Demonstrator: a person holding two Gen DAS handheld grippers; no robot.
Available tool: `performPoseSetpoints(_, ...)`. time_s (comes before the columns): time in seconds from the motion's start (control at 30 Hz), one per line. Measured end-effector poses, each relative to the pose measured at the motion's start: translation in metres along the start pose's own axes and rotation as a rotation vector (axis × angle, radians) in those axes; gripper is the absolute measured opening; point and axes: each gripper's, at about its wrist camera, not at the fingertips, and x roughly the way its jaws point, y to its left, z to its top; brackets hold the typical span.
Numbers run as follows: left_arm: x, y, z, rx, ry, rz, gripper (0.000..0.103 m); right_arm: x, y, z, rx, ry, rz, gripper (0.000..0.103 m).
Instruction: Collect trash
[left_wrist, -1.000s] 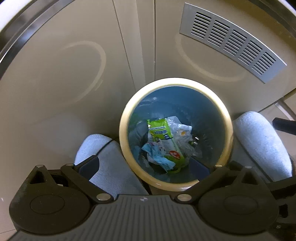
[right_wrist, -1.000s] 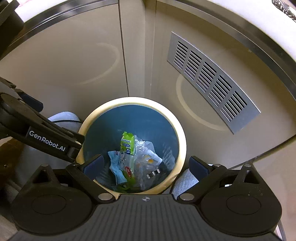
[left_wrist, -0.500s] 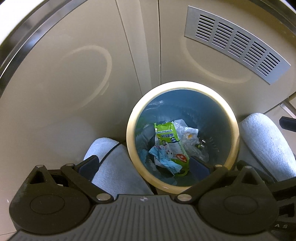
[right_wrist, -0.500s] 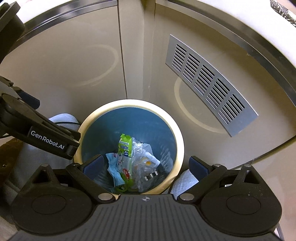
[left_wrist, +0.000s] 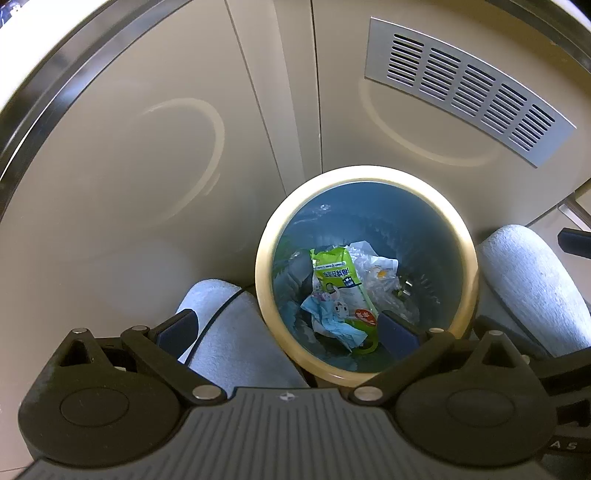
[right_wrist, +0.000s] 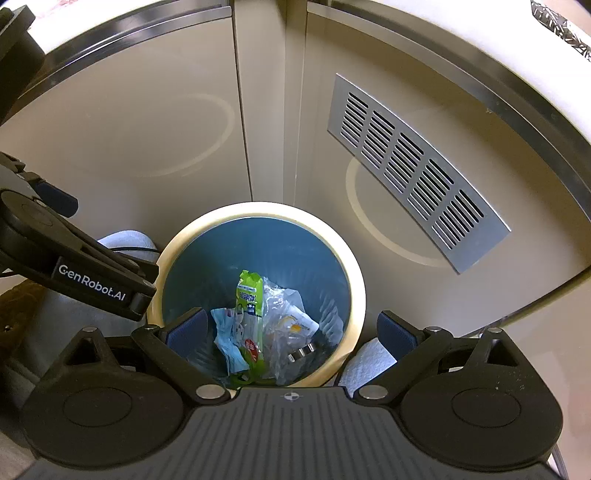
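Trash sits at the bottom of the wastebasket (right_wrist: 354, 295), below both of my grippers. My right gripper (right_wrist: 291, 330) hangs spread and empty over the cream rim; my left gripper (left_wrist: 288, 330) is likewise spread, holding nothing. Contents noted — a green snack wrapper (right_wrist: 249, 291), a light-blue printed wrapper (right_wrist: 229, 343), clear crumpled plastic (right_wrist: 284, 321). Grey slippers (left_wrist: 532, 284) flank the basket. Behind stands a beige cabinet (right_wrist: 147, 110) with a metal vent grille (right_wrist: 410, 173).
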Motion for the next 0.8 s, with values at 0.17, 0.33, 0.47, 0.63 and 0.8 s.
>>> performPoseSetpoints(0.17, -0.0009, 0.0007, -0.0008, 0.003, -0.005, 0.002, 0.103, -0.0012, 0.0005, -0.0001, 0.0, -0.002, -0.002, 0.099)
performPoseSetpoints(0.33, -0.001, 0.0005, -0.0005, 0.003, -0.005, 0.003, 0.103, -0.0016, 0.0004, -0.0004, 0.0, -0.003, 0.0, 0.099)
performPoseSetpoints(0.47, -0.0013, 0.0003, 0.0008, 0.011, -0.005, 0.006, 0.103, -0.0008, 0.0002, 0.0007, 0.005, 0.0, 0.0, 0.099)
performPoseSetpoints(0.63, -0.0024, 0.0012, -0.0004, 0.011, -0.006, 0.005, 0.103, 0.0, 0.0007, 0.0007, 0.001, 0.001, 0.003, 0.099)
performPoseSetpoints(0.8, -0.0026, 0.0007, 0.0, 0.014, -0.009, 0.003, 0.103, -0.0011, 0.0014, 0.0012, 0.004, 0.0, -0.001, 0.099)
